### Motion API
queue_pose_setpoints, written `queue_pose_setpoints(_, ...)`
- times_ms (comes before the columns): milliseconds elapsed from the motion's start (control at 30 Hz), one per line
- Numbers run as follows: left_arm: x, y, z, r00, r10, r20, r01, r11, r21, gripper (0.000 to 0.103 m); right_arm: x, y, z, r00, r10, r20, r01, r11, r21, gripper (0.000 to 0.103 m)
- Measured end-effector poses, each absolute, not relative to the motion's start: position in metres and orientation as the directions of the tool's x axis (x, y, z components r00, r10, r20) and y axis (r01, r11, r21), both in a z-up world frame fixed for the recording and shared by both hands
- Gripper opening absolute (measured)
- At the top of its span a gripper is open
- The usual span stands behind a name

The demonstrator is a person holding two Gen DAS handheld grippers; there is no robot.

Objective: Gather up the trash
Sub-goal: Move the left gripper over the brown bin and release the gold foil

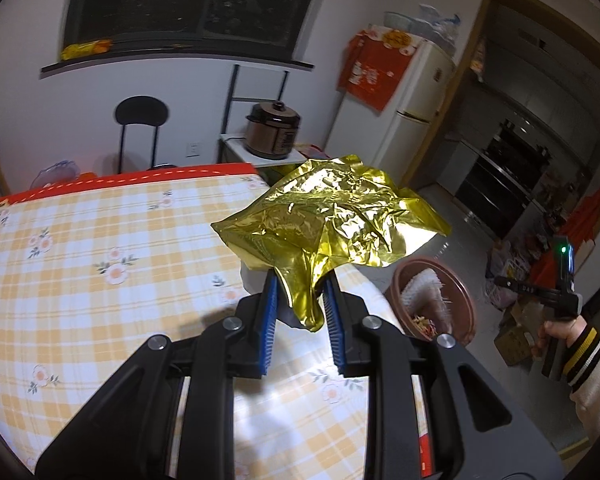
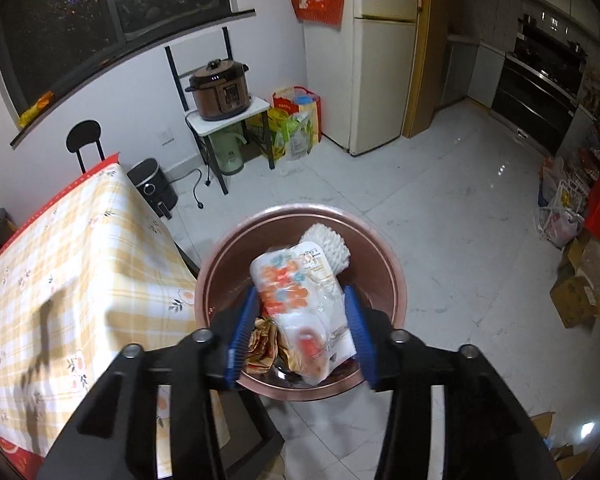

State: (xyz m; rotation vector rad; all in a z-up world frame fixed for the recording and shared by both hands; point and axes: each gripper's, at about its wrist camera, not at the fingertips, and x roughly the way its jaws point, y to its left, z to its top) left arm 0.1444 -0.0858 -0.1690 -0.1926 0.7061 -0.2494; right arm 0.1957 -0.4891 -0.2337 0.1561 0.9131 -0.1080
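My left gripper (image 1: 299,292) is shut on a crumpled gold foil wrapper (image 1: 332,216) and holds it up above the right edge of the checked tablecloth (image 1: 100,264). The brown trash bin (image 1: 466,300) stands on the floor to the right of the table. In the right wrist view, my right gripper (image 2: 300,306) hangs open over the same bin (image 2: 380,240). A white plastic wrapper with orange print (image 2: 296,292) lies between its spread fingers, down in the bin. White foam netting (image 2: 326,244) and brown paper (image 2: 264,344) also lie in the bin.
The table (image 2: 60,264) stands left of the bin. A rice cooker (image 2: 220,88) sits on a small stand by the wall, with bags (image 2: 296,124) and a fridge (image 2: 384,60) beside it. Cardboard boxes (image 2: 576,300) sit on the floor at right.
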Motion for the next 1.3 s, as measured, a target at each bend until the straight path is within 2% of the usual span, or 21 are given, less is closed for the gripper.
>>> queue_pose_setpoints(33,0.146,-0.091,-0.169,0.73,-0.298,-0.615,0.173,0.951,-0.255,0.026,0.195,-0.488,-0.23,0.608,-0.033,-0.793,0.167,0.982,0.087,0.06)
queue_pose_setpoints(100,0.151,-0.105,-0.168,0.722,-0.32,-0.613,0.204,0.946,-0.253,0.026,0.186,-0.489,-0.219,0.628,-0.018,-0.778,0.173,0.978,0.117,0.08)
queue_pose_setpoints(200,0.157,-0.125,-0.167,0.706,-0.355,-0.613,0.251,0.935,-0.252,0.026,0.17,-0.488,-0.201,0.665,-0.014,-0.747,0.168,0.977,0.131,0.095)
queue_pose_setpoints(233,0.158,-0.131,-0.167,0.7,-0.365,-0.614,0.265,0.931,-0.25,0.026,0.167,-0.487,-0.196,0.671,-0.019,-0.741,0.167,0.978,0.127,0.097)
queue_pose_setpoints(600,0.194,-0.236,-0.185,0.595,-0.48,-0.644,0.455,0.862,-0.222,0.026,0.131,-0.508,-0.168,0.699,-0.056,-0.713,0.211,0.969,0.131,0.098)
queue_pose_setpoints(833,0.232,-0.324,-0.215,0.476,-0.562,-0.677,0.529,0.797,-0.29,0.027,0.108,-0.538,-0.164,0.686,-0.098,-0.721,0.263,0.957,0.12,0.098)
queue_pose_setpoints(1000,0.253,-0.381,-0.236,0.421,-0.569,-0.707,0.556,0.777,-0.294,0.03,0.096,-0.558,-0.165,0.68,-0.12,-0.723,0.29,0.95,0.115,0.098)
queue_pose_setpoints(1067,0.262,-0.398,-0.244,0.399,-0.584,-0.707,0.571,0.762,-0.307,0.04,0.092,-0.565,-0.166,0.675,-0.131,-0.726,0.303,0.946,0.111,0.098)
queue_pose_setpoints(1100,0.266,-0.405,-0.247,0.376,-0.611,-0.696,0.581,0.741,-0.336,0.06,0.09,-0.568,-0.167,0.672,-0.135,-0.728,0.309,0.945,0.11,0.098)
queue_pose_setpoints(1133,0.269,-0.408,-0.25,0.362,-0.634,-0.683,0.583,0.726,-0.364,0.073,0.089,-0.57,-0.169,0.67,-0.138,-0.73,0.315,0.943,0.11,0.098)
queue_pose_setpoints(1200,0.272,-0.409,-0.25,0.372,-0.631,-0.68,0.574,0.733,-0.365,0.081,0.088,-0.573,-0.172,0.662,-0.144,-0.735,0.325,0.939,0.109,0.098)
queue_pose_setpoints(1300,0.27,-0.404,-0.243,0.386,-0.628,-0.676,0.569,0.738,-0.362,0.085,0.087,-0.572,-0.172,0.664,-0.145,-0.733,0.328,0.938,0.112,0.098)
